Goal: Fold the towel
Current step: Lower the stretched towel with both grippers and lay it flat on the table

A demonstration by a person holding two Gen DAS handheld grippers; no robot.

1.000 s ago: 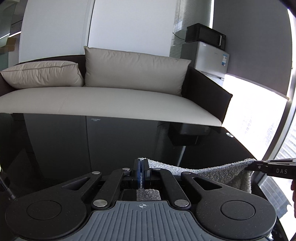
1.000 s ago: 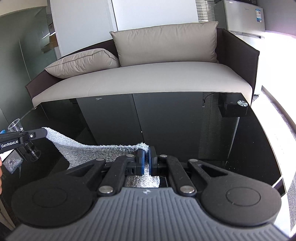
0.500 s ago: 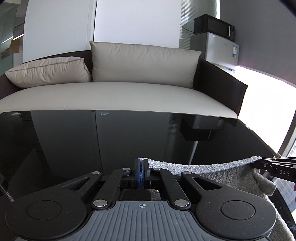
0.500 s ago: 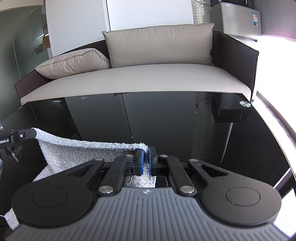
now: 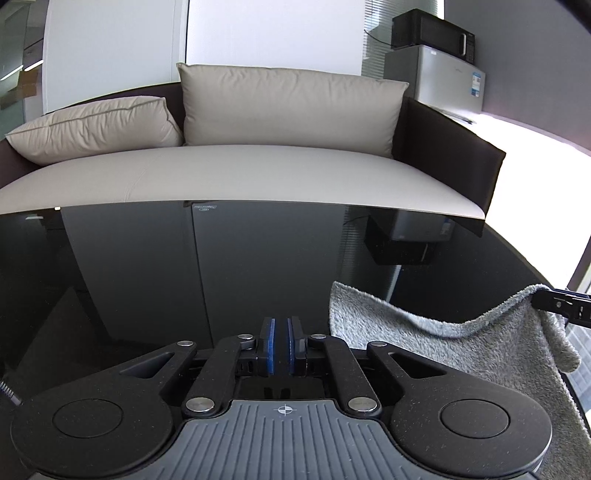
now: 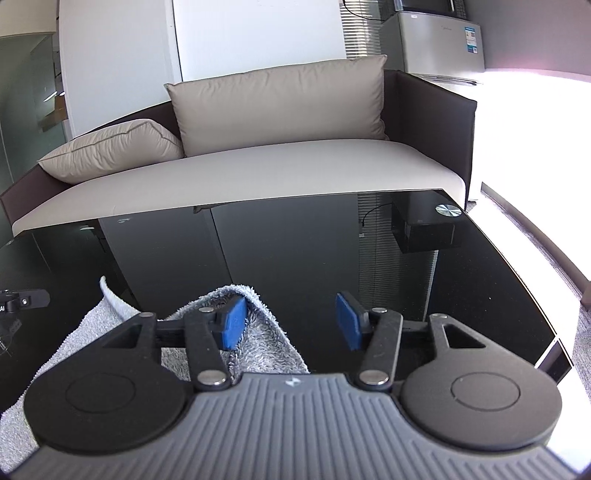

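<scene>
A glossy black counter (image 5: 258, 258) fills the foreground and mirrors the room. Behind it stands a dark-framed sofa (image 5: 240, 173) with a pale beige seat and two beige cushions (image 6: 280, 107), backed by white wall panels (image 6: 258, 37). At the right, a black microwave (image 5: 432, 35) sits on a small silver fridge (image 5: 436, 79), and strong daylight floods in from that side.
</scene>
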